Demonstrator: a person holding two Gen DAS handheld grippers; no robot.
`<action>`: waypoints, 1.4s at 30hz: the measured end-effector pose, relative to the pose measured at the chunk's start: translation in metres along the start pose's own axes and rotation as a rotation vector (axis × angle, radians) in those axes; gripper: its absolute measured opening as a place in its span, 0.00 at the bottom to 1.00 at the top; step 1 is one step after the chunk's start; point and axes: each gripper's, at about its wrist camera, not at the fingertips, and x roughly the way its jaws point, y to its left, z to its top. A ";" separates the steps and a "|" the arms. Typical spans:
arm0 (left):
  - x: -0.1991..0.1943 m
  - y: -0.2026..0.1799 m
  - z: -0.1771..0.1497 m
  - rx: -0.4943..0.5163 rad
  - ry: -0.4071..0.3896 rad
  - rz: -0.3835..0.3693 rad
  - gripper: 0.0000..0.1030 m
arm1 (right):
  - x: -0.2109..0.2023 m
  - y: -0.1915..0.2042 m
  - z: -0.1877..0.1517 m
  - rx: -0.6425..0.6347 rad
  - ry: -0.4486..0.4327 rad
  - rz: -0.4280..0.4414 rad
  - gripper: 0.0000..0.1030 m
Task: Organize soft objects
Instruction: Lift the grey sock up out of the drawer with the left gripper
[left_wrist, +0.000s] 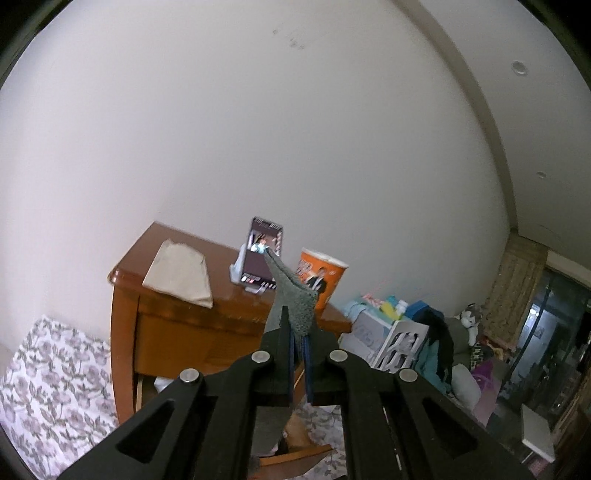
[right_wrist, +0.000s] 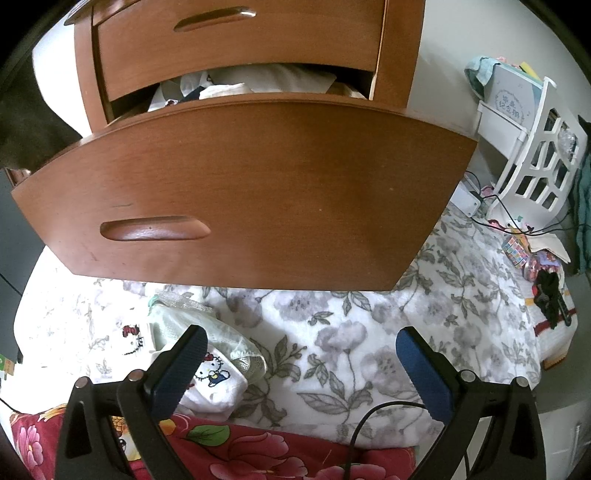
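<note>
My left gripper is shut on a grey knitted sock and holds it up in the air, in front of the wooden nightstand. The sock's tip points up past the fingers and its rest hangs below them. My right gripper is open and empty, low over the floral bed sheet. A pale green garment and a white Hello Kitty garment lie by its left finger. The lower drawer stands pulled out, with white clothes inside.
On the nightstand top are a folded beige cloth, a phone on a stand and an orange cup. A white rack with clutter stands at the right. A red floral blanket lies below my right gripper.
</note>
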 end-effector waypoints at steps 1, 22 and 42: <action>-0.003 -0.004 0.001 0.008 -0.008 -0.007 0.03 | 0.000 0.000 0.000 0.000 0.000 0.000 1.00; -0.046 -0.047 0.002 0.103 -0.069 -0.095 0.03 | -0.003 -0.001 0.000 0.005 -0.009 -0.007 1.00; 0.030 -0.016 -0.086 0.023 0.296 -0.006 0.03 | -0.003 -0.001 0.000 0.008 -0.008 -0.004 1.00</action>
